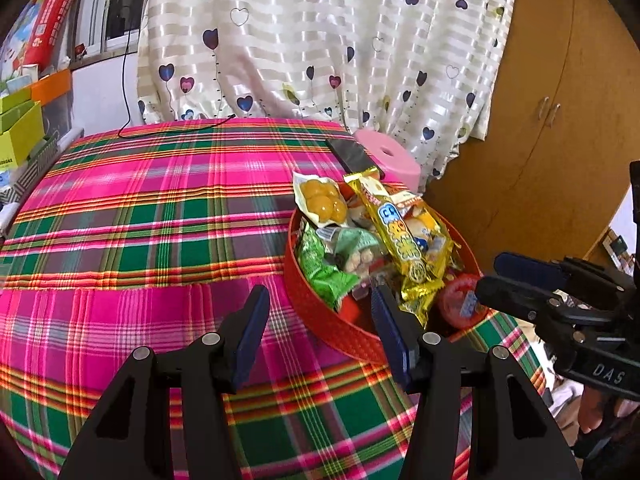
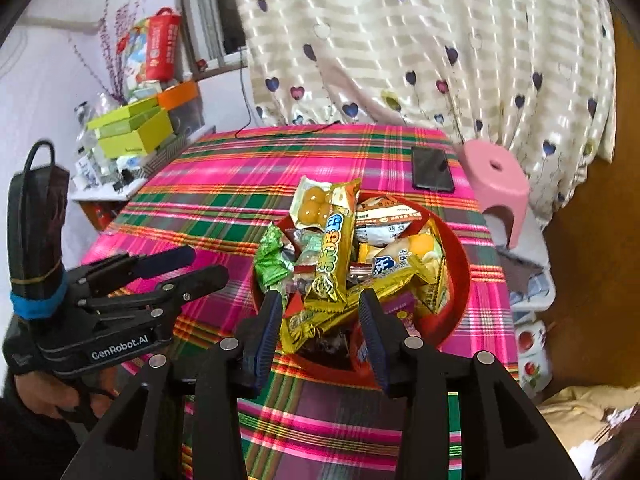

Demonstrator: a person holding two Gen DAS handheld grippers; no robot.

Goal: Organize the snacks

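right gripper (image 2: 316, 320) is held open and empty, low over the near rim of the red bowl (image 2: 460, 280). long yellow snack bar (image 2: 334, 256) lies dead ahead, axis running away from jaws. left gripper (image 1: 316, 324), open too, is offset left.

Two black plastic grippers, left gripper (image 1: 316, 300) and right gripper (image 2: 318, 308), each with dark blue ribbed pads (image 2: 266, 330) and round silver screws (image 1: 211, 338). White lettering printed along each body. Blue band (image 2: 34, 306) and looped black cable (image 2: 38, 152) on the left handle.
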